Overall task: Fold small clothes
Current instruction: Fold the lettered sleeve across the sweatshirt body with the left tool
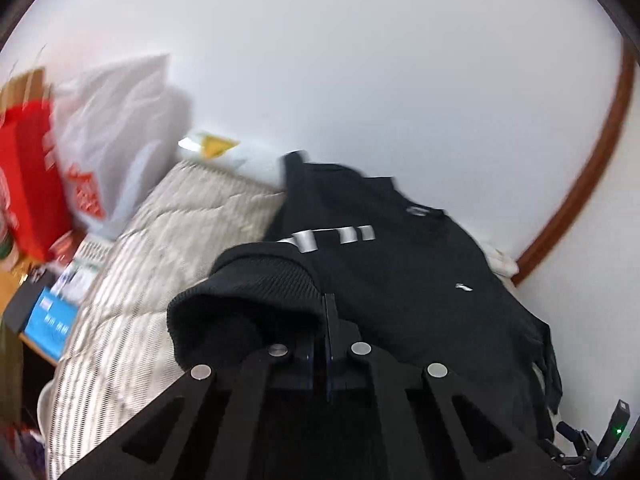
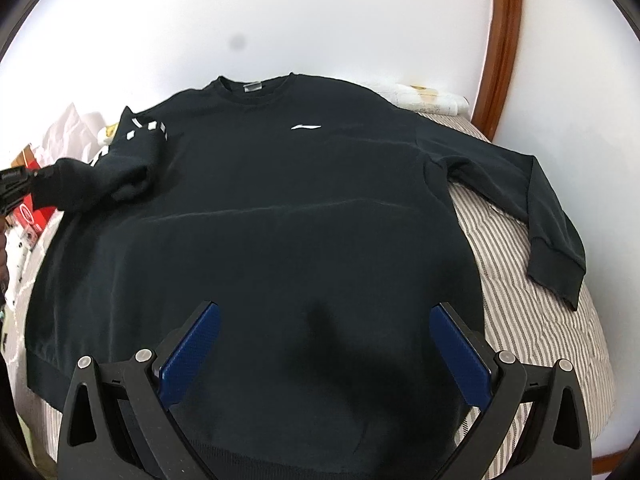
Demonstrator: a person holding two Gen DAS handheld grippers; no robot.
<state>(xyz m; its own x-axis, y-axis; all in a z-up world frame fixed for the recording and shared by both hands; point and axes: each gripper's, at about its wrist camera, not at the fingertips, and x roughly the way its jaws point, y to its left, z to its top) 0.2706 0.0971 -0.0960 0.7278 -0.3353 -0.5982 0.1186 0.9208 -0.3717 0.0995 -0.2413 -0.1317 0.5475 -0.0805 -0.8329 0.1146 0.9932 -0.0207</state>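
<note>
A black sweatshirt point(image 2: 280, 208) with a small white chest logo lies front up on a striped bed cover point(image 2: 516, 280). Its right sleeve point(image 2: 548, 216) lies stretched out flat. My left gripper point(image 1: 326, 308) is shut on the ribbed cuff point(image 1: 256, 280) of the left sleeve and holds it lifted, folded in toward the body; it shows at the left edge of the right wrist view point(image 2: 16, 188). My right gripper point(image 2: 324, 320) is open and empty, just above the sweatshirt's lower middle, near the hem.
A white wall stands behind the bed with a brown wooden frame point(image 2: 500, 40) at the right. A red box point(image 1: 28, 176), a white plastic bag point(image 1: 116, 140) and a blue box point(image 1: 48, 320) crowd a side table left of the bed.
</note>
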